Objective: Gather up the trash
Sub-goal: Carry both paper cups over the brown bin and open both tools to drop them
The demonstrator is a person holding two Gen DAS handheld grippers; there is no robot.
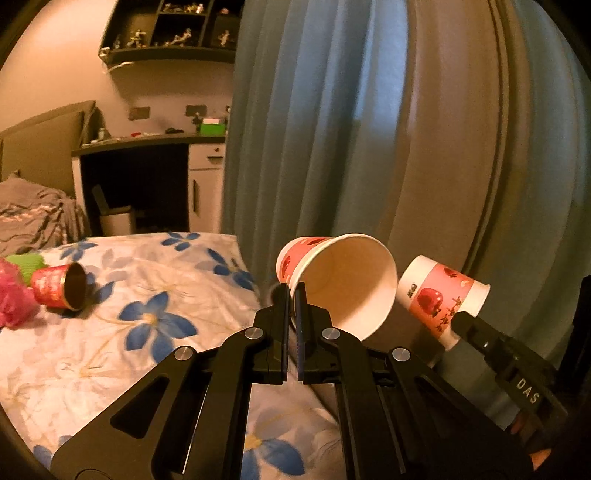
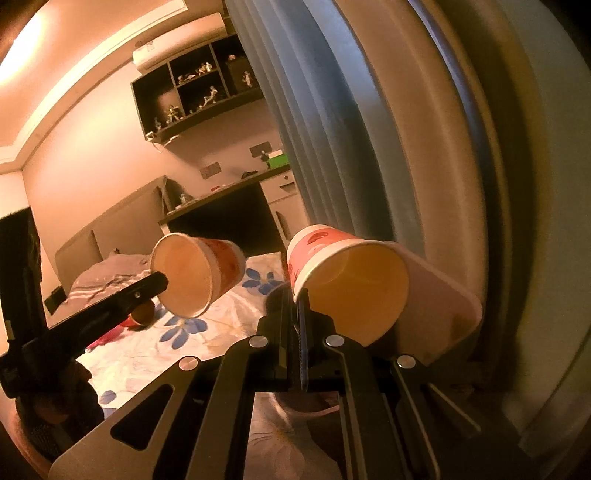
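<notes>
Lettering "DAS" marks the right claw; each claw pinches a paper cup rim.

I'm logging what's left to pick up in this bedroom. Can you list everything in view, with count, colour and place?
paper cups: 2, white with red apple print, one pinched by the rim in the left tongs, one in the right tongs
red can: 1, red, lying on its side on the bed
pink fluffy thing: 1, pink, bed's left edge
green item: 1, green, behind the can
bedsheet: 1, white with blue flowers
curtain: 1, blue, right of the bed
desk: 1, dark top, far wall
wall shelf: 1, dark, holding figurines
left tongs: 1, black, shut
right tongs: 1, black, shut
</notes>
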